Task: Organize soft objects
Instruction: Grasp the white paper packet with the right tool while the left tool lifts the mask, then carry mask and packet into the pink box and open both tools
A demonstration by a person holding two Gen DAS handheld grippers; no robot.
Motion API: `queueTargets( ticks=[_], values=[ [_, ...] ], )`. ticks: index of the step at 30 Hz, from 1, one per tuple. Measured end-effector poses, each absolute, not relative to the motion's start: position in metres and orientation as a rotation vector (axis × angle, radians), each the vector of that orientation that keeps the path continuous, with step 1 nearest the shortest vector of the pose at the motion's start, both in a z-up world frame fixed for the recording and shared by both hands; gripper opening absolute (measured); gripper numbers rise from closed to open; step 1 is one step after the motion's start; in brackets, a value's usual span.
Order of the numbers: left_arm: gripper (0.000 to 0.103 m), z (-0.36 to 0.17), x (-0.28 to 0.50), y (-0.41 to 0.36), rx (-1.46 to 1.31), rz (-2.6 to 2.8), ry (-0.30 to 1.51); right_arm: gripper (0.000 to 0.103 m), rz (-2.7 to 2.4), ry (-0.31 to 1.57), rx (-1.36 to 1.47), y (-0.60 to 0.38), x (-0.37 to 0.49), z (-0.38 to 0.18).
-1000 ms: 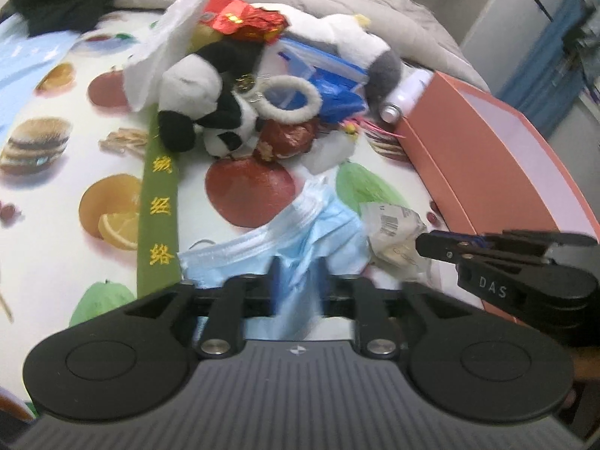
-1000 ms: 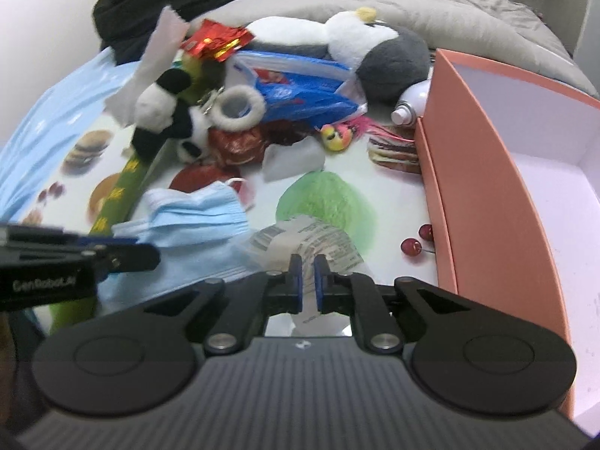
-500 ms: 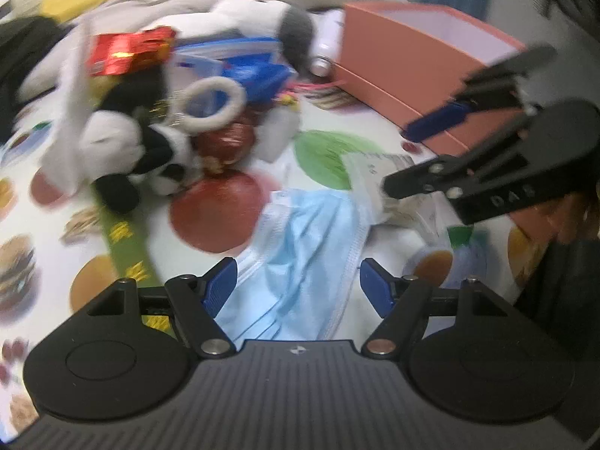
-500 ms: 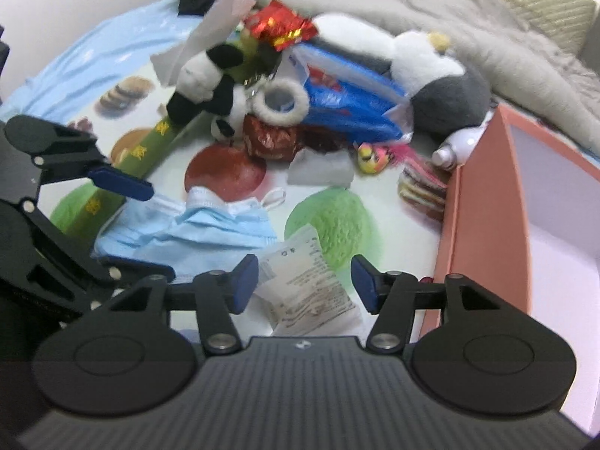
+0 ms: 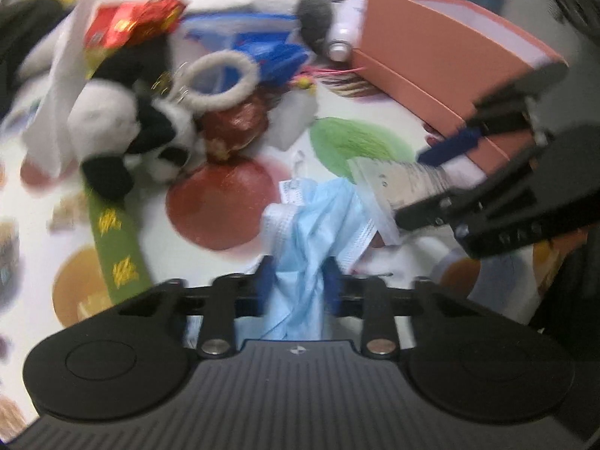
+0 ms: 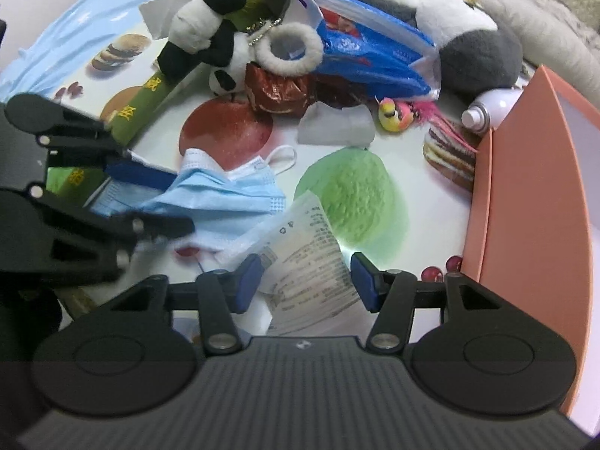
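Left gripper (image 5: 298, 281) now closing on seemingly one mask (image 5: 311, 221).

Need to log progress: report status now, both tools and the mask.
Left tool closing on the blue face mask, cloth bunched between pads. Right tool closing, astride the paper receipt. Receipt overlaps mask edge.
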State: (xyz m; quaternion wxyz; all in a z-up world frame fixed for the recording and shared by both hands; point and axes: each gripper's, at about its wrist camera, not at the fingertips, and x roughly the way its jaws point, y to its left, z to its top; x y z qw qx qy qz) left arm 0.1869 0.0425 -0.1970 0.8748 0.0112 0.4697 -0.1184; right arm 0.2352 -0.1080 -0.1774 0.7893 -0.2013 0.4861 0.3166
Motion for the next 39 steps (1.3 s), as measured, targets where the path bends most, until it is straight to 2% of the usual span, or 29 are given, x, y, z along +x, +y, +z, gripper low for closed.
queueTargets(
  ticks=[1,3,7,16,24,30,39],
  values=[
    [0.020,-0.196,0.187,0.046,-0.019,-0.217,0.988,0.045,0.677,1.049,-0.425,-0.108,0.235,-0.177],
    [0.012,-0.194,0.187,0.048,-0.072,-0.172,0.992,0.040,0.660,1.040,-0.413,-0.109,0.233,-0.175],
    [0.010,-0.185,0.180,0.044,-0.129,-0.107,0.973,0.032,0.625,1.049,-0.327,-0.117,0.232,-0.167],
    [0.010,-0.137,0.153,0.036,-0.278,0.027,0.927,0.031,0.533,1.016,-0.156,-0.143,0.212,-0.125],
    [0.010,-0.073,0.142,0.024,-0.395,0.037,0.862,0.031,0.489,0.920,-0.089,-0.175,0.192,-0.030],
    [0.010,-0.045,0.151,-0.005,-0.412,-0.020,0.854,0.031,0.432,0.899,-0.033,-0.206,0.186,0.030],
    [0.010,-0.030,0.172,-0.050,-0.384,-0.058,0.861,0.031,0.374,0.936,0.003,-0.245,0.194,0.053]
  ],
)
